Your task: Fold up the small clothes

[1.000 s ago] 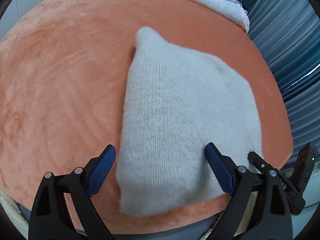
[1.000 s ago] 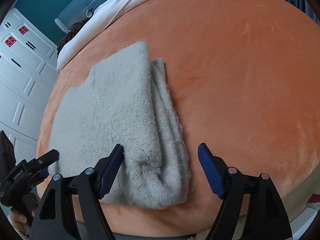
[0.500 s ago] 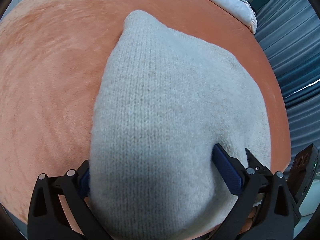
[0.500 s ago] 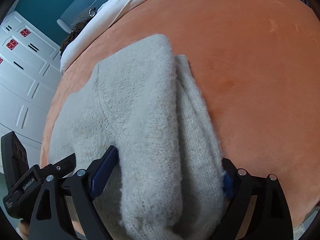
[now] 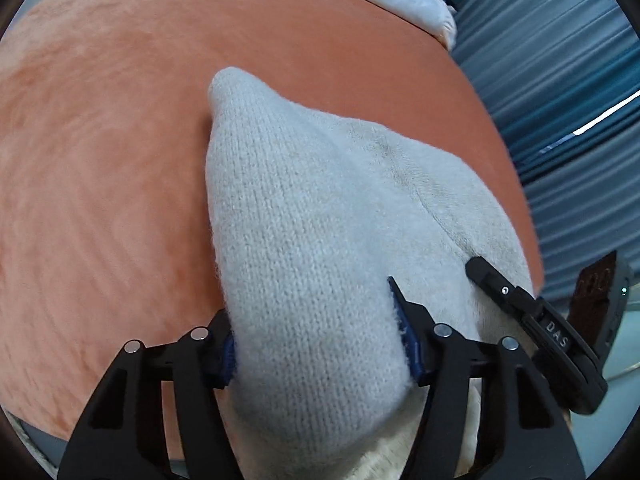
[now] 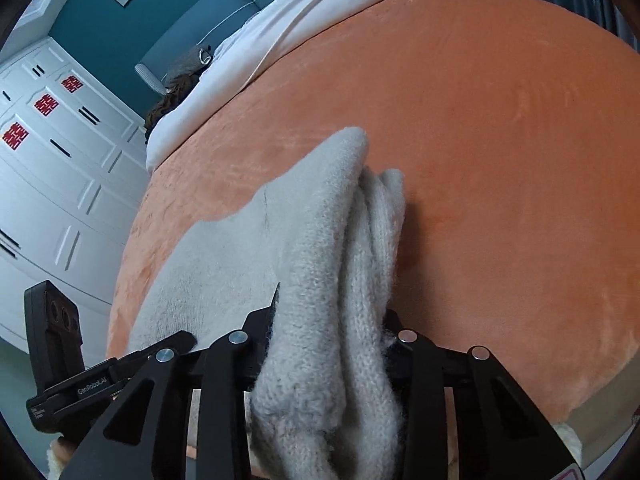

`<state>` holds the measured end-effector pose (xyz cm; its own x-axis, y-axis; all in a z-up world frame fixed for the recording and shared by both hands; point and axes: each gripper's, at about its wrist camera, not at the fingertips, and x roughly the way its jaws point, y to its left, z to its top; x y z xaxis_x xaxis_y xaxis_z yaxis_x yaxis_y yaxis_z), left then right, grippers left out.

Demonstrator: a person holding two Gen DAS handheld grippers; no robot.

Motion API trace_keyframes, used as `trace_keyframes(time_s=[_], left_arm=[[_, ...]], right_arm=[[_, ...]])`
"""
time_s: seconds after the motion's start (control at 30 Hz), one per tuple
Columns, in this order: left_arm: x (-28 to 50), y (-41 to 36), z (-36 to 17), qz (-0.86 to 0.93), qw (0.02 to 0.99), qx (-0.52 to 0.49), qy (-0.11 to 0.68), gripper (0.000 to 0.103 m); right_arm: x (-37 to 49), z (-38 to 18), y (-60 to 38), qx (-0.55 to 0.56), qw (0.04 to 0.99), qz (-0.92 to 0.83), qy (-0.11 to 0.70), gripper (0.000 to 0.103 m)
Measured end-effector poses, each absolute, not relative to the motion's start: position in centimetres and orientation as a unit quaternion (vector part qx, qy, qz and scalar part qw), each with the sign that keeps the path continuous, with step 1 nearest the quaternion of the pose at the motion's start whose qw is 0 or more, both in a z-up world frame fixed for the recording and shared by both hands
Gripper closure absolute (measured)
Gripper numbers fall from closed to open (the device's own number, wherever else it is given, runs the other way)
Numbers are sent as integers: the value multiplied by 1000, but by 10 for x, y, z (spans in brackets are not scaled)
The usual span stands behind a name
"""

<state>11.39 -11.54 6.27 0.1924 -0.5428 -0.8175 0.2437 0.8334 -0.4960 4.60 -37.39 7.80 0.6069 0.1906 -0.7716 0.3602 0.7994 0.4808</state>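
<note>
Loads of bare orange blanket [image 6: 500, 152] beyond and to the right of my right hand-held gripper [image 6: 328, 332], nothing sitting on it. Same on the left of my left hand-held gripper [image 5: 316, 332]. The bunched grey knit [image 5: 312, 216] fills the middle; white bedding [image 6: 280, 28] blocks the far edge, blue curtains [image 5: 580, 92] wall off one side.

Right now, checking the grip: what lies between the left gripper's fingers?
The grey knitted garment fills the closing left gripper, pads pressing it, in the left wrist view.

Knit garment [image 5: 320, 240] pale grey; blanket [image 5: 100, 160] orange; tongs pads [image 5: 404, 332] blue.
</note>
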Motion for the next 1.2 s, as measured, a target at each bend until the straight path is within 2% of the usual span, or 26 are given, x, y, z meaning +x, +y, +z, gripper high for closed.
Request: trace_keyframes(time_s=[0.13, 0.2, 0.3, 0.4, 0.5, 0.53, 0.57, 0.6, 0.63, 0.67, 0.7, 0.8, 0.97, 1.2], left_arm=[[97, -113, 25, -241, 744, -139, 608, 30], [93, -108, 12, -229, 746, -163, 604, 15], [97, -103, 6, -227, 744, -186, 601, 9], [106, -107, 2, -229, 740, -189, 604, 5], [110, -118, 2, -219, 747, -175, 602, 5], [110, -122, 4, -218, 749, -170, 603, 5], [110, -126, 6, -220, 749, -167, 601, 5], [110, -130, 9, -229, 749, -163, 600, 17], [108, -136, 15, -230, 753, -147, 598, 19], [104, -139, 20, -229, 761, -131, 592, 27], [103, -144, 29, -231, 769, -108, 587, 36], [99, -149, 58, -248, 780, -87, 568, 51], [91, -150, 127, -301, 793, -98, 521, 54], [54, -152, 270, -398, 841, -76, 358, 53]], right_arm=[[17, 50, -392, 342, 813, -63, 468, 68], [11, 31, -394, 350, 802, -69, 478, 54], [8, 22, -393, 356, 805, -84, 466, 37], [13, 11, -390, 372, 796, -78, 470, 27], [20, 4, -390, 374, 796, -77, 469, 21], [20, 3, -391, 375, 796, -76, 468, 21], [20, 3, -391, 375, 797, -76, 467, 25], [22, 4, -391, 377, 798, -71, 465, 37], [23, 6, -390, 378, 798, -65, 465, 44], [22, 10, -391, 373, 801, -68, 464, 56], [25, 16, -394, 371, 803, -65, 461, 62], [16, 41, -397, 384, 814, -53, 433, 67], [-2, 121, -381, 332, 864, -62, 373, 67], [-51, 259, -376, 285, 931, -69, 215, 67]])
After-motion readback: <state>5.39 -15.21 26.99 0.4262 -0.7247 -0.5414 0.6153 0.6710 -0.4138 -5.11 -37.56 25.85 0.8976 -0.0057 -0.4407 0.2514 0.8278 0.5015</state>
